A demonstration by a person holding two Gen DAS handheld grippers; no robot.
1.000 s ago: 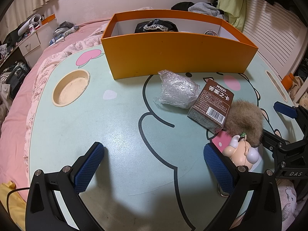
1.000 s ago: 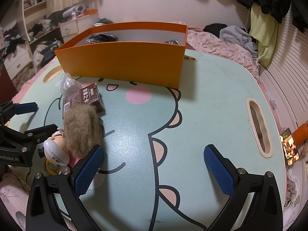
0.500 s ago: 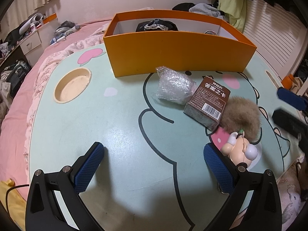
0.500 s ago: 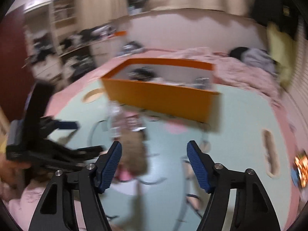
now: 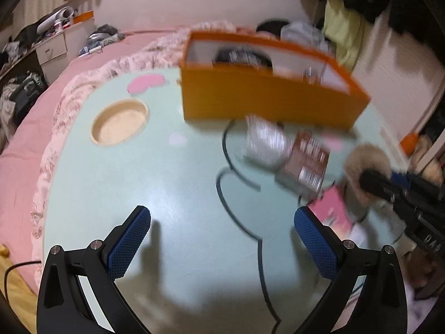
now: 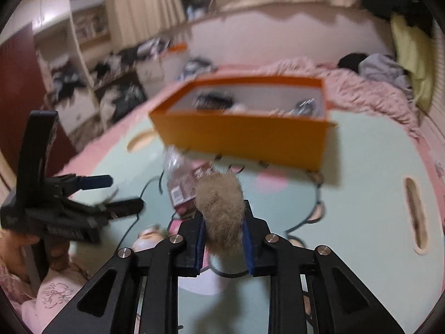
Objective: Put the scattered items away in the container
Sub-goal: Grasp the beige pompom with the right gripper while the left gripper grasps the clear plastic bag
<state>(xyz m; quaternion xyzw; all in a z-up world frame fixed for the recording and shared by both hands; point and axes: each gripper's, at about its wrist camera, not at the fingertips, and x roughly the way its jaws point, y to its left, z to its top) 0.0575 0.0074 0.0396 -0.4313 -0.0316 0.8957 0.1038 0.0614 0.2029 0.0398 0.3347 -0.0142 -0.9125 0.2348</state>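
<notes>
Tan fur of the plush toy (image 6: 219, 211) is bulging between the clamped blue pads of the right hand-held gripper (image 6: 222, 246), above the table (image 6: 361, 208). Left hand-held gripper (image 5: 222, 239) is gaping wide, holding nothing. Motion blur is smearing the orange box (image 5: 267, 97).

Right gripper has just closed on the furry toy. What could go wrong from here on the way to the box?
1. The right gripper pinches only the fur of the toy; its doll head hangs loose at the side, so it may swing or slip free.
2. The card box and plastic bundle lie directly between toy and orange box; a low carry could knock them.
3. The open left gripper hovers close by and could collide.
</notes>
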